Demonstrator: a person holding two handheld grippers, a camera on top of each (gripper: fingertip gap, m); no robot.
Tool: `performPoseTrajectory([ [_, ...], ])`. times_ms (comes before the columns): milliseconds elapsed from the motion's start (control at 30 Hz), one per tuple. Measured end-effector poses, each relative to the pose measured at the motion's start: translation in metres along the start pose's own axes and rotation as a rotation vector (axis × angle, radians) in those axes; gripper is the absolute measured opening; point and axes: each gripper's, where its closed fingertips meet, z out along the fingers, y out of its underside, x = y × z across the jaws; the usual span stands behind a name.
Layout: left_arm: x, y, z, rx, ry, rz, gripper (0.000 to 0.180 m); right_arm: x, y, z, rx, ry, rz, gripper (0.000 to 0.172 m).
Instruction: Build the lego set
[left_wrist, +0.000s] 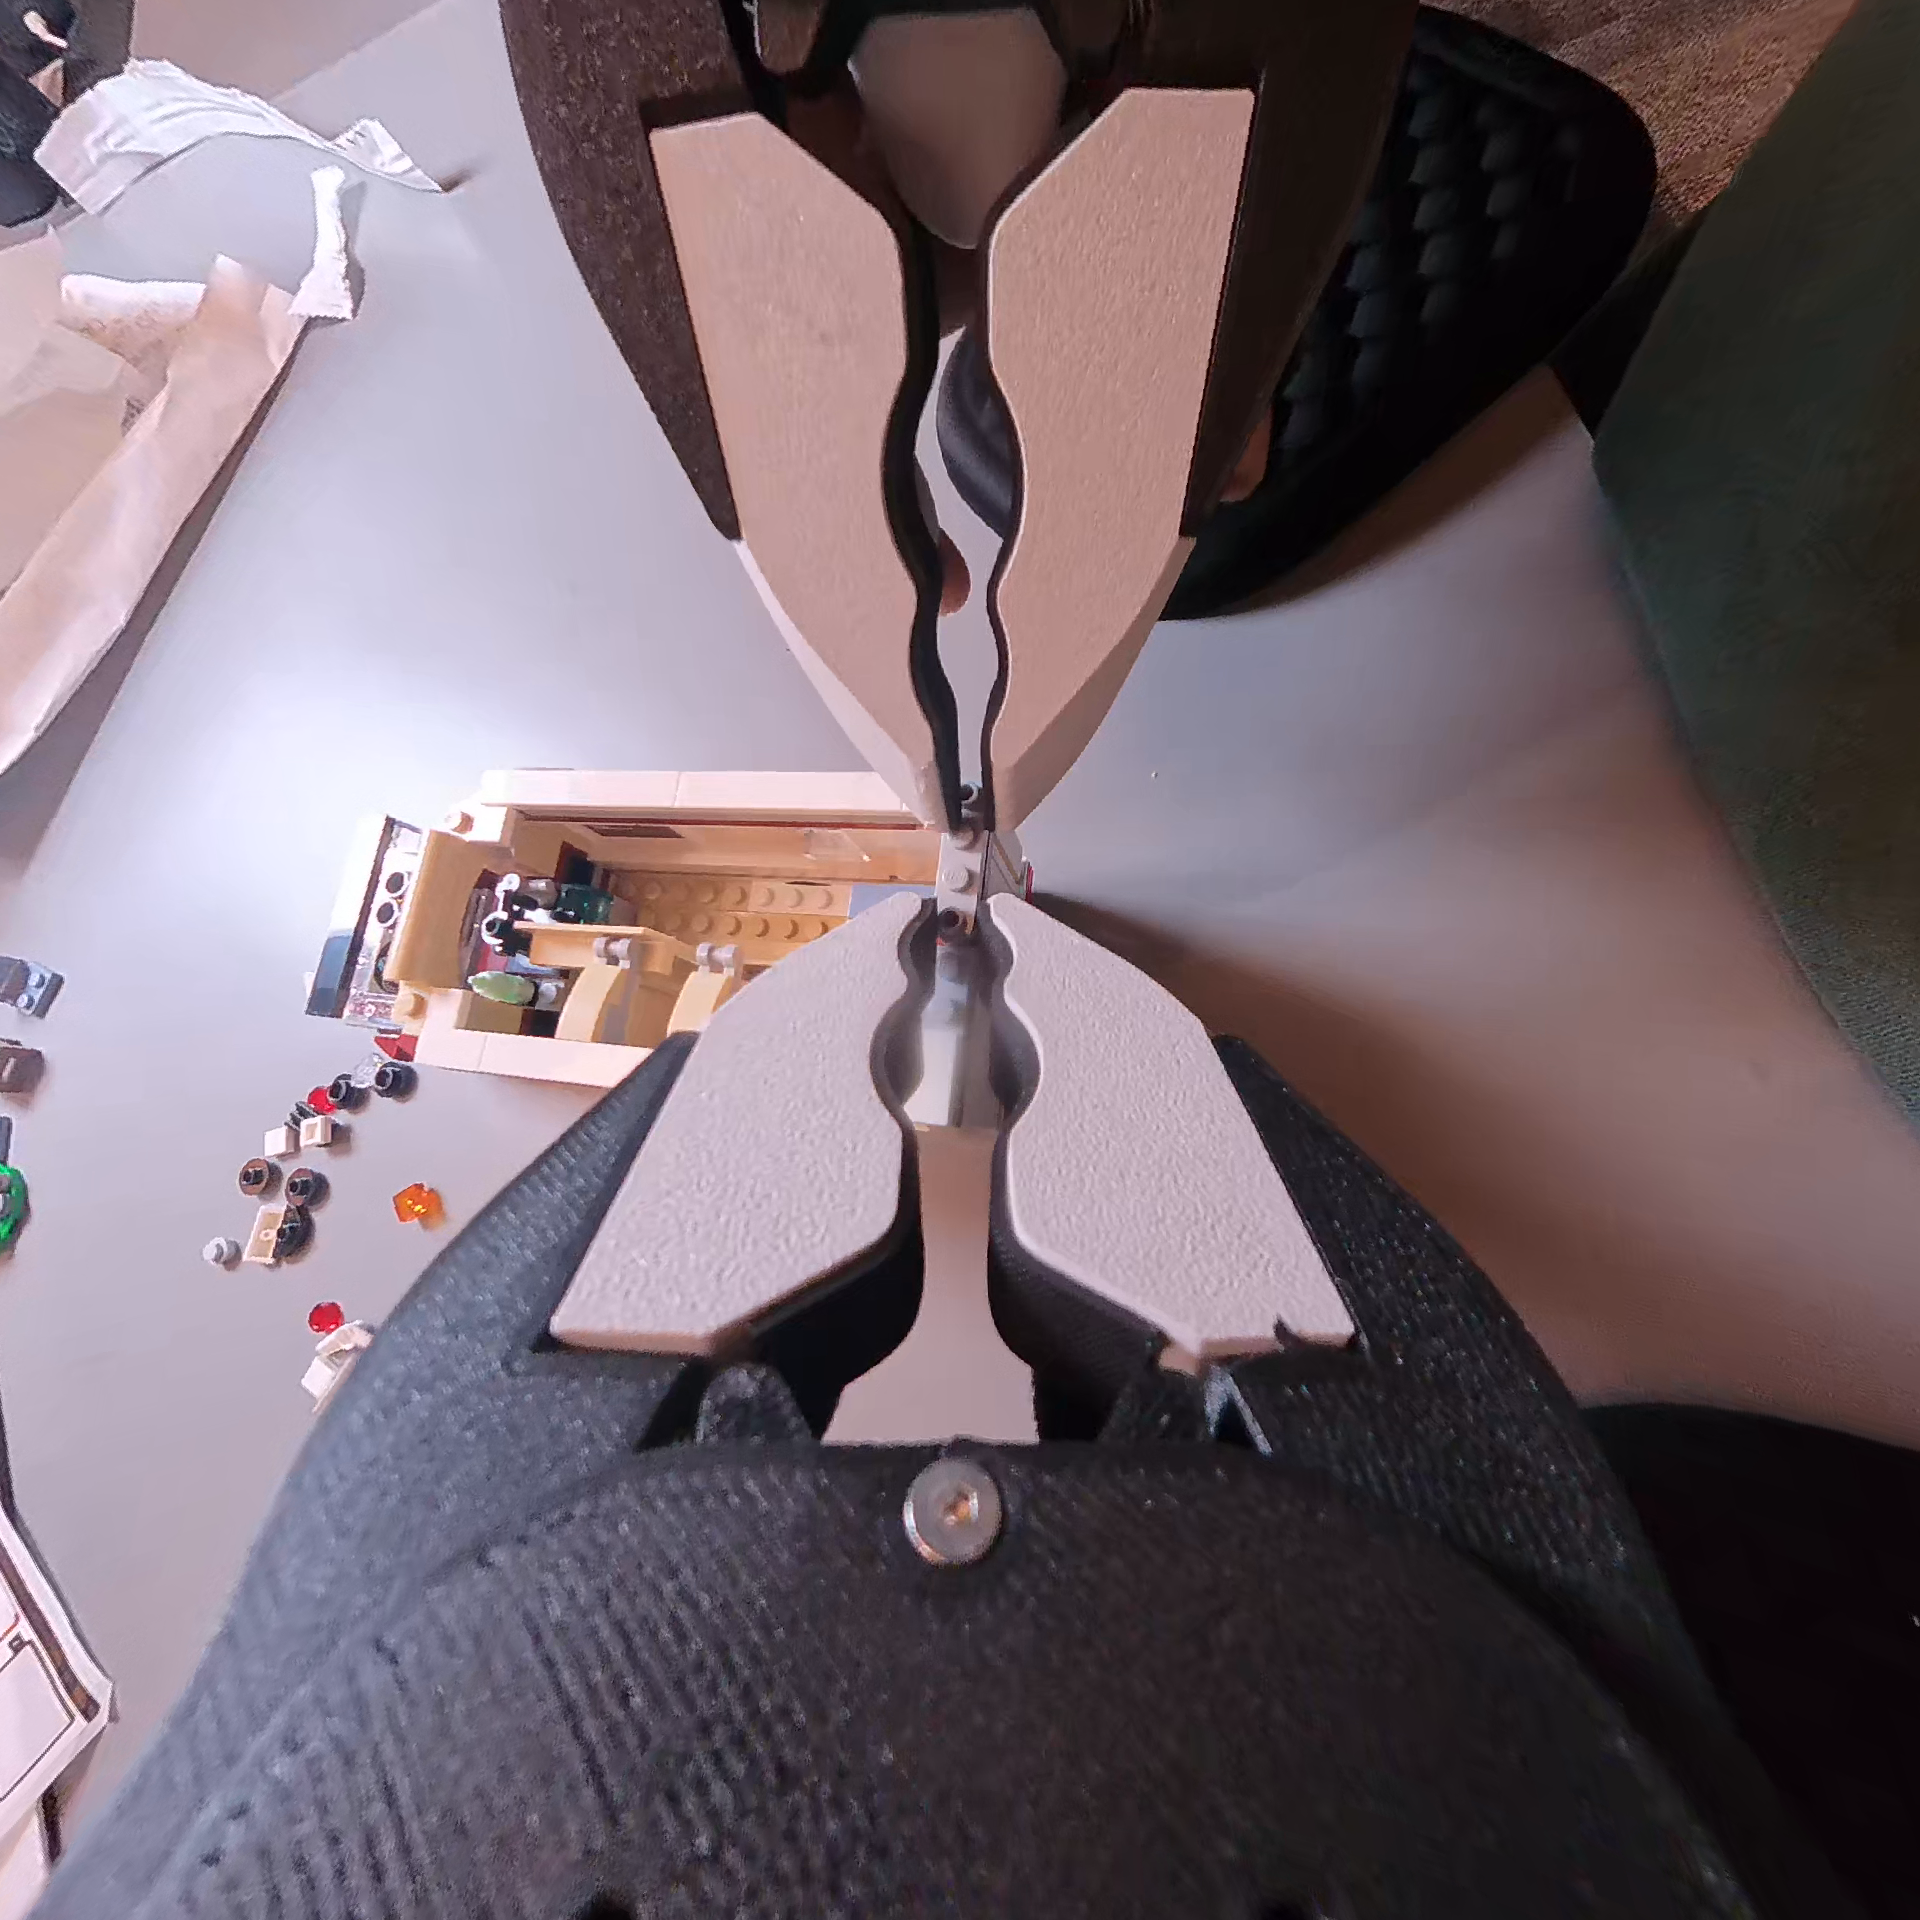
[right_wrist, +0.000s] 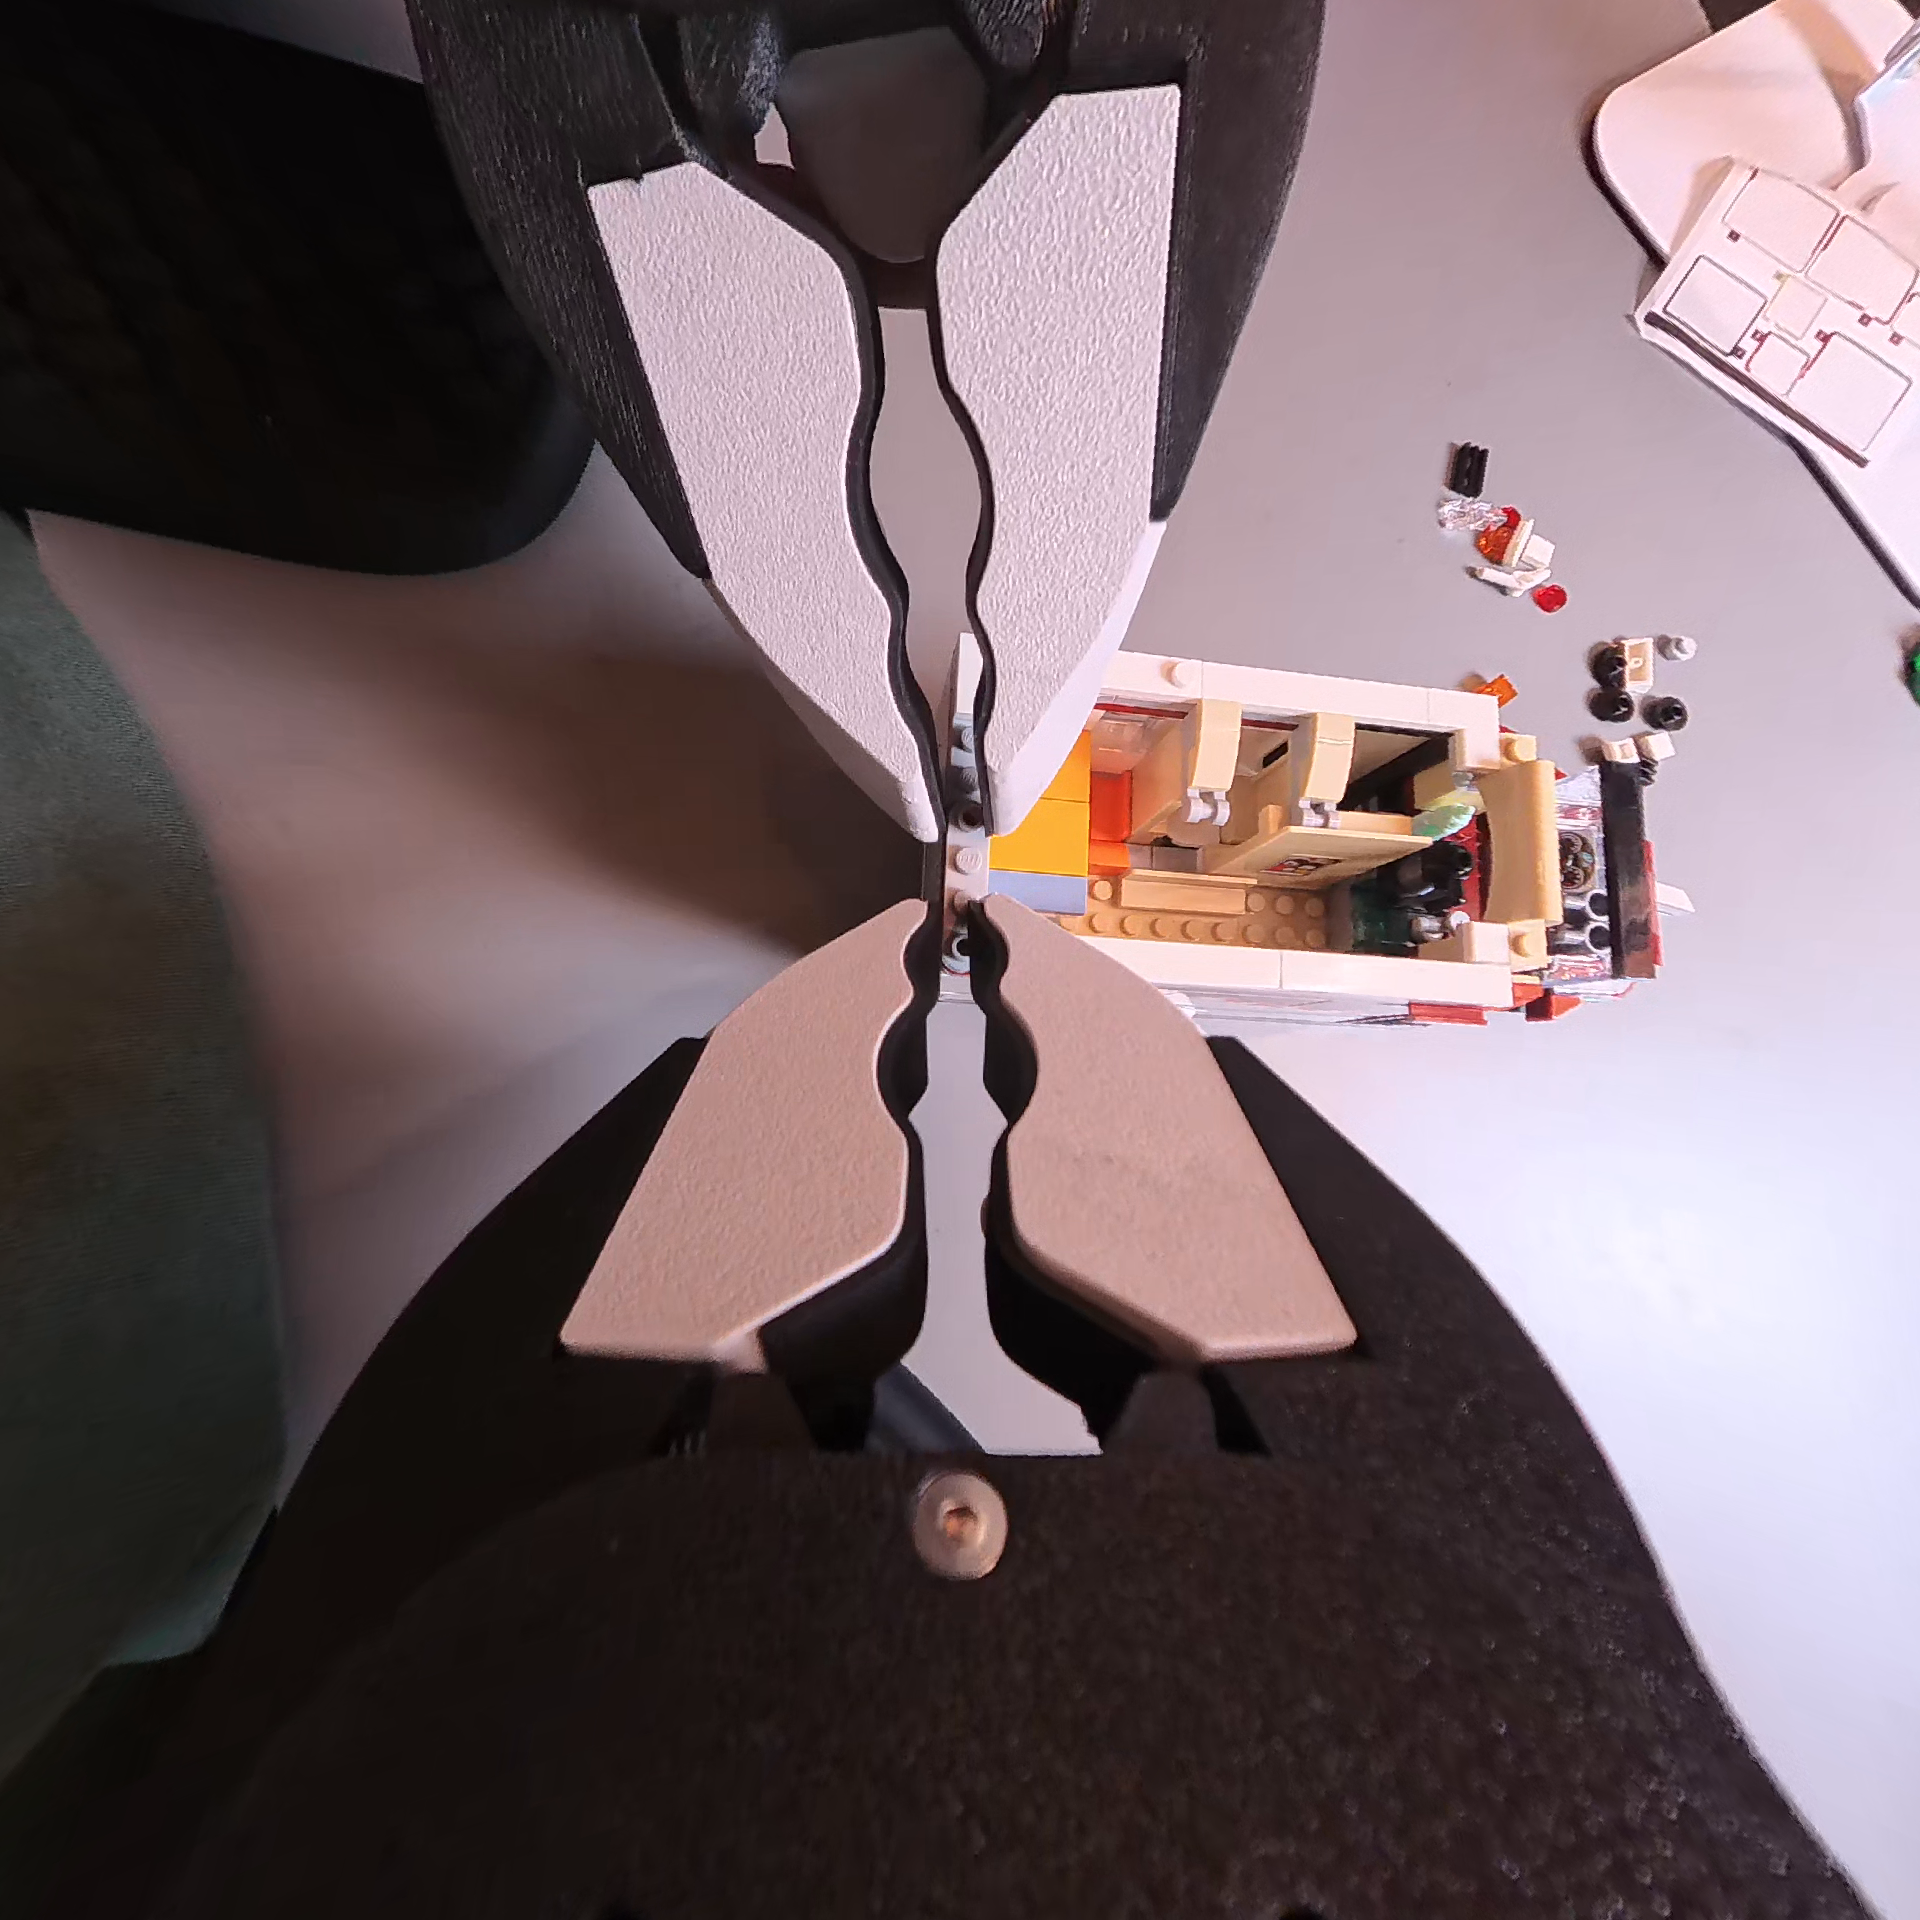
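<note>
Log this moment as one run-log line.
left gripper: shut on grey plate | right gripper: shut on same plate, opposite end | plate: at end of brick van | loose bricks: on table

The right gripper (right_wrist: 958, 914) and the opposing left gripper (right_wrist: 958, 800) both pinch a narrow grey studded brick strip (right_wrist: 968, 860) at the end of a roofless cream brick-built vehicle (right_wrist: 1299, 831) on the grey table (right_wrist: 1455, 1247).
</note>
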Motion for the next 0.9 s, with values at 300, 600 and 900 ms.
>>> performPoseTrajectory([
  [300, 0.0006, -0.0006, 0.0012, -0.02, 0.009, -0.027, 0.007, 0.0003, 0.0015, -0.001, -0.019, 0.001, 0.0, 0.004],
  [600, 0.0012, 0.0005, 0.0025, -0.03, 0.031, -0.089, 0.007, 0.0005, 0.0024, 0.0006, -0.063, -0.045, 0.005, 0.004],
  [900, 0.0016, 0.0007, 0.0031, -0.018, 0.053, -0.143, 0.007, 0.0003, 0.0028, 0.002, -0.063, -0.054, 0.009, 0.004],
])
